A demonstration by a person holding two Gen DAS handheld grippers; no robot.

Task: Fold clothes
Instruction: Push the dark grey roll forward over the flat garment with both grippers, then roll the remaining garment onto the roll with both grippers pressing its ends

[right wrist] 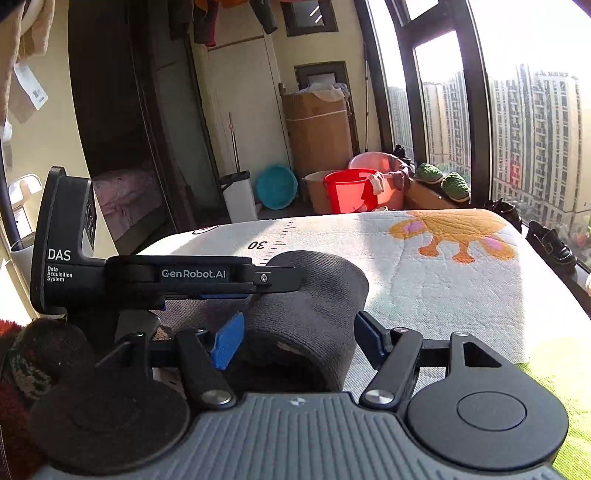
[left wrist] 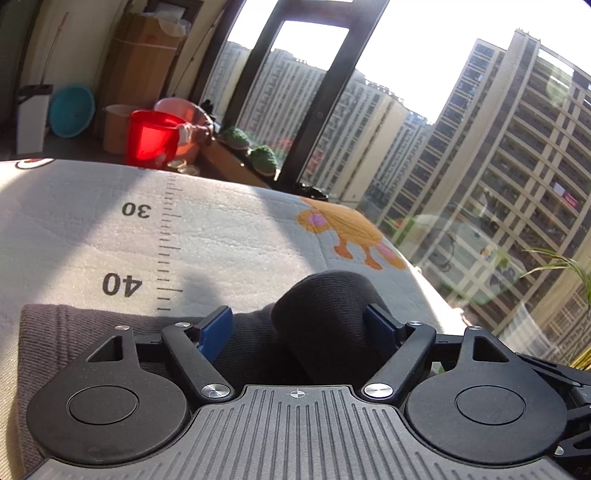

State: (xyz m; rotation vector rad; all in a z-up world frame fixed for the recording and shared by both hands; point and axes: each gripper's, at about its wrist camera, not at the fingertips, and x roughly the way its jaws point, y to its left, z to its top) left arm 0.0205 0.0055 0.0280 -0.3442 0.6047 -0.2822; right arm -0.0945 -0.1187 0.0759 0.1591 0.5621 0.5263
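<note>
The left gripper [left wrist: 301, 326] and right gripper [right wrist: 297, 338] are both sitting with jaws wide around a rolled grey garment [right wrist: 310, 295] lying on the bench [right wrist: 424, 291].

Hard daylight floods in through the window [left wrist: 369, 74] at upper right, blowing out the sky; lens flare lower right, deep shadows left, fisheye bending at edges.

home balcony | red bucket [right wrist: 349, 190] | hanging clothes [right wrist: 236, 16] | high-rise window [left wrist: 461, 155]
</note>
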